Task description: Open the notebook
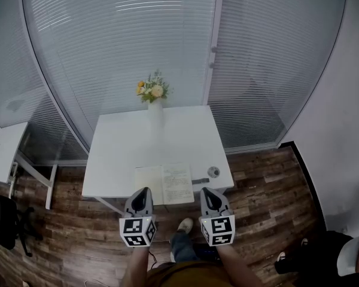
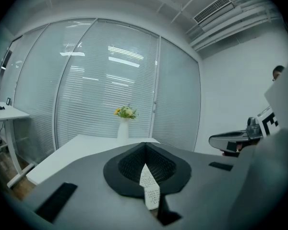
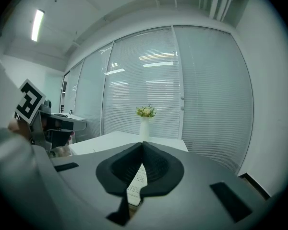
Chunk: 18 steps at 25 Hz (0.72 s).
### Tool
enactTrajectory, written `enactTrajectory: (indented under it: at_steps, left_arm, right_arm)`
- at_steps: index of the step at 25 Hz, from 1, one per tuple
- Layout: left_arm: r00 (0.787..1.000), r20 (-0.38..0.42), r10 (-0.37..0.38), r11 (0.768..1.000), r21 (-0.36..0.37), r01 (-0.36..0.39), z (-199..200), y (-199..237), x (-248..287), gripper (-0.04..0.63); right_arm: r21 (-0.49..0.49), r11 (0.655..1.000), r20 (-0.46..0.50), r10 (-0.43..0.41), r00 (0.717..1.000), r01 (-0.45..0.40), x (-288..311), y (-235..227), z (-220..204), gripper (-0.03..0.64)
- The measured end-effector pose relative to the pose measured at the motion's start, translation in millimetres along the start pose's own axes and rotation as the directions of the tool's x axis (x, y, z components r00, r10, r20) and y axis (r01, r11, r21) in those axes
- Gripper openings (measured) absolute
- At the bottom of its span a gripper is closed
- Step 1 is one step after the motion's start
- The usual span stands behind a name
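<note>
Down at the near edge, both tongs sit side by side and level. The left tongs [image 1: 145,191] are pressed together with nothing in them, and the right tongs [image 1: 207,192] are the same, closed and empty. Between the wrists, a shoe [image 1: 184,225] rests on the wooden floor [image 1: 269,184]. Just beyond the tips, the notebook [image 1: 164,184] lies open and flat at the front edge of the white bench [image 1: 119,148], with writing on its right page. A small round object [image 1: 213,171] sits just to its right. At the bench's far edge, a white vase [image 1: 156,107] of flowers [image 1: 152,90] stands upright. Behind it all are glass walls with closed blinds [image 1: 125,34].
</note>
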<state>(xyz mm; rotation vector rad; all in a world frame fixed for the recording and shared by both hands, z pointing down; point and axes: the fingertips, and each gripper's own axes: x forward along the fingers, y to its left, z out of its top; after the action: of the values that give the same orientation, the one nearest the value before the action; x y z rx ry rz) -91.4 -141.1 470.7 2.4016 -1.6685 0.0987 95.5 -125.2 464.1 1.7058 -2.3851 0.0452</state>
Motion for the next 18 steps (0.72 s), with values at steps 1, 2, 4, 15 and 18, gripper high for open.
enactTrajectory:
  at_steps: [1,2,4,15,18]
  left_arm:
    - [1.0,-0.001,0.0,1.0,0.0,0.0,-0.4,-0.1,0.3,0.025]
    - [1.0,-0.002,0.001,1.0,-0.001,-0.001,-0.9,-0.4,0.5,0.025]
    - [1.0,-0.003,0.0,1.0,-0.003,0.0,-1.5,-0.8,0.8,0.025]
    - [1.0,0.002,-0.004,1.0,-0.005,0.004,0.2,-3.7,3.5,0.025]
    - [1.0,-0.001,-0.008,1.0,-0.003,0.008,-1.8,-6.4,4.3,0.025]
  right_arm:
    - [-0.001,1.0,-0.001,0.001,1.0,-0.001,0.2,-0.3,-0.6,0.012]
    - [-0.001,1.0,-0.002,0.001,1.0,-0.001,0.2,-0.7,-1.1,0.012]
    - [-0.001,1.0,-0.002,0.001,1.0,-0.001,0.3,-1.6,-1.5,0.012]
    - [-0.003,1.0,-0.002,-0.003,1.0,0.003,-2.8,-6.6,-1.5,0.012]
    - [0.003,1.0,-0.003,-0.009,1.0,0.009,-5.0,-10.2,-4.0,0.012]
